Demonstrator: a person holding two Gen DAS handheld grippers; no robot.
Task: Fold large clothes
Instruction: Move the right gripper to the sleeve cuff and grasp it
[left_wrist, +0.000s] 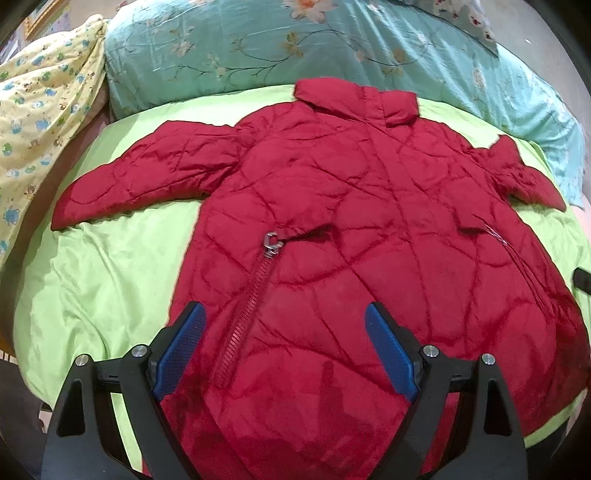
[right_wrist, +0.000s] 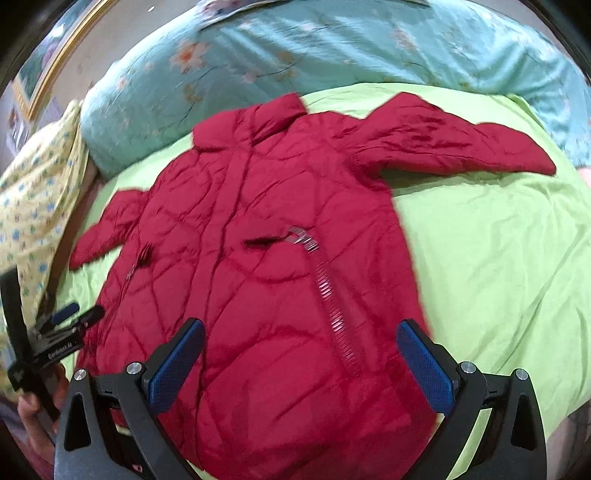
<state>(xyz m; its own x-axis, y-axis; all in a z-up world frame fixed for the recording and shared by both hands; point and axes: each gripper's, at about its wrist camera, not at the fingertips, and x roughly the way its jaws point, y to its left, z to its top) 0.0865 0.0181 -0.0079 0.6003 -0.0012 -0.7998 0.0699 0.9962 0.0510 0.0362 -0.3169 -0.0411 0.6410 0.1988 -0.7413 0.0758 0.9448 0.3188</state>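
Left hand-held gripper (left_wrist: 286, 347): fingers spread wide, gripping nothing, poised over the hem end of the red jacket (left_wrist: 351, 240). Right hand-held gripper (right_wrist: 301, 356): likewise spread wide, gripping nothing, over the same hem end. Jacket flat on the green sheet (right_wrist: 498, 258), front side up, long axis straight ahead, collar (left_wrist: 356, 99) at the far end, sleeves out to both sides.
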